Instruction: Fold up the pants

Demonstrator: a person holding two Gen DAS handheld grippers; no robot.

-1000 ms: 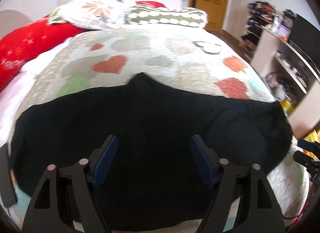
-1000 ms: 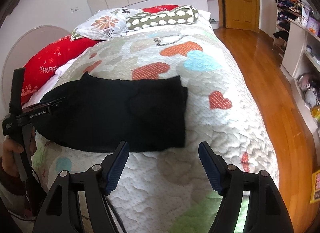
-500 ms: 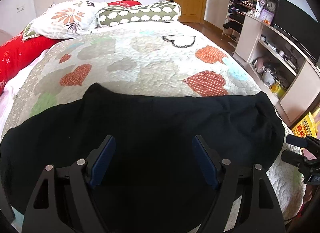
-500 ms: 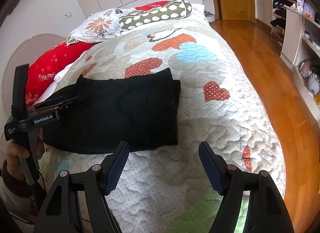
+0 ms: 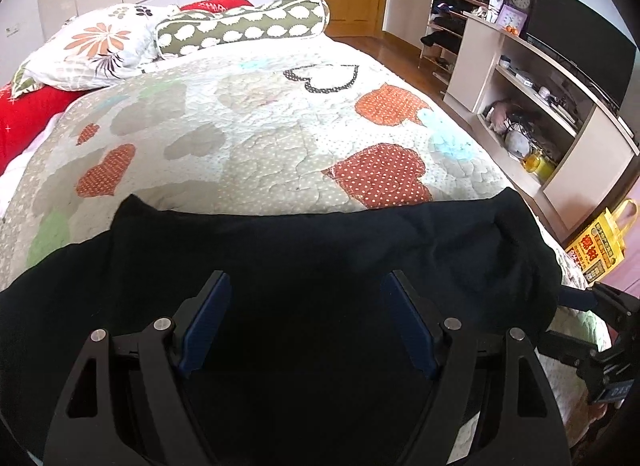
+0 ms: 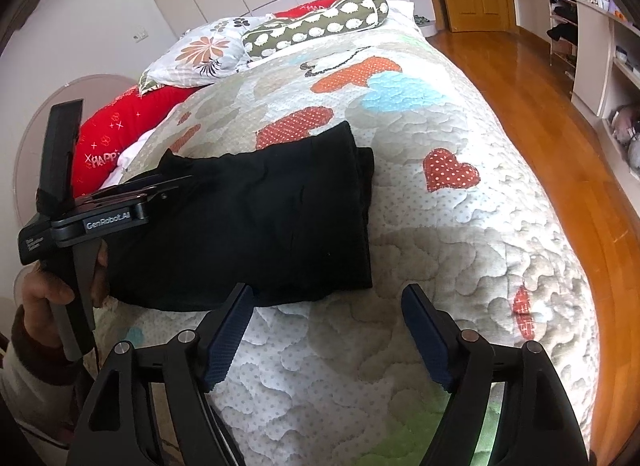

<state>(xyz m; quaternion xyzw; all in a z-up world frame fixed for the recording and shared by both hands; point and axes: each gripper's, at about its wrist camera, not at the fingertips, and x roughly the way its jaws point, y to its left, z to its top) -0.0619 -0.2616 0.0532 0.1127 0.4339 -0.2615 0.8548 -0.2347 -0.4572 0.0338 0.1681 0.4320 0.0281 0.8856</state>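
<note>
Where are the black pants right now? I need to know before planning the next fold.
In the right wrist view the black pants lie folded on the heart-patterned quilt, left of centre, near the bed's foot and directly ahead of the left gripper.

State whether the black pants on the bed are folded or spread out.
Folded: the pants form a compact rectangle, with layered edges stacked at the right end.
</note>
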